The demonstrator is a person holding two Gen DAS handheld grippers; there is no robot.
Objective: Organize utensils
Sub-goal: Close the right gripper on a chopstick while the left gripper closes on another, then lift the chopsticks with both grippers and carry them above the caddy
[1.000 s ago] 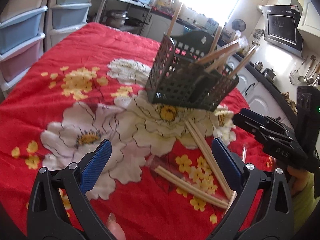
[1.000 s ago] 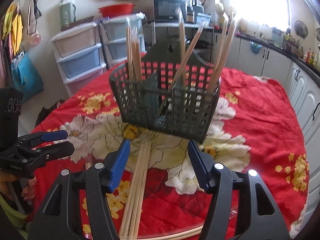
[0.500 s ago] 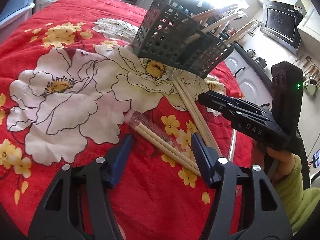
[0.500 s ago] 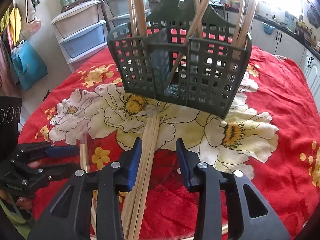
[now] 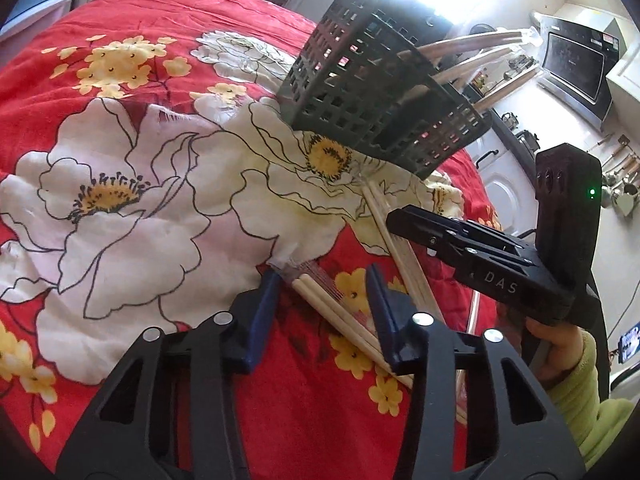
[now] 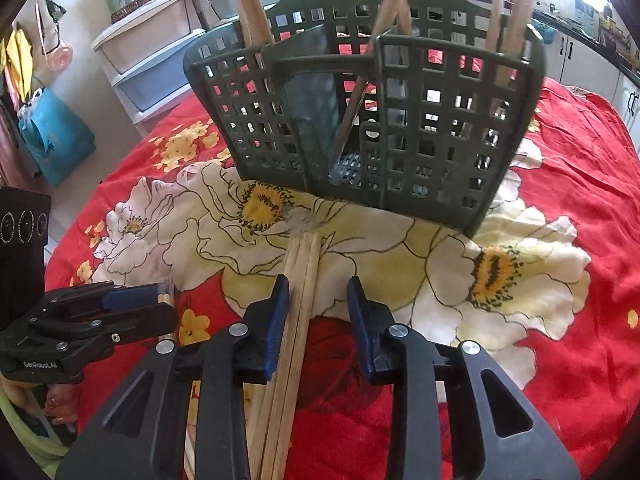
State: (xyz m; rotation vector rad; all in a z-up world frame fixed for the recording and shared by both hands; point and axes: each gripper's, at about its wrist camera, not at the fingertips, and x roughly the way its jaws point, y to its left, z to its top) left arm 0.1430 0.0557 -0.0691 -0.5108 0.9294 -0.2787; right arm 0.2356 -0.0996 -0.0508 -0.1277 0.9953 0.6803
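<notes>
Our left gripper [image 5: 322, 298] has its blue-padded jaws parted to a middling gap, set down astride one pair of chopsticks [image 5: 340, 316] that lies in a clear wrapper on the cloth; the left pad sits just beside the pair's near tip, but we cannot tell whether either pad touches the wood. Our right gripper [image 6: 318, 312] also stands apart at a middling width, with a second bundle of chopsticks [image 6: 298, 292] running up between its jaws, close against the left pad and clear of the right one. From the left wrist view, that right gripper [image 5: 404, 220] appears side-on, hovering over the second bundle [image 5: 394, 240], held in a hand with a green sleeve [image 5: 576, 384]. From the right wrist view, the left gripper [image 6: 136, 304] shows at the left edge, low over the cloth. Just beyond both bundles, a dark green plastic basket [image 6: 420, 128] stands on the table, split into compartments, with several chopsticks [image 6: 248, 4] leaning upright in them. Everything rests on a red tablecloth [image 5: 132, 40] printed with large white flowers. Behind it, plastic drawer units [image 6: 152, 64] stand by the wall, and a microwave [image 5: 576, 64] sits on the far counter.
</notes>
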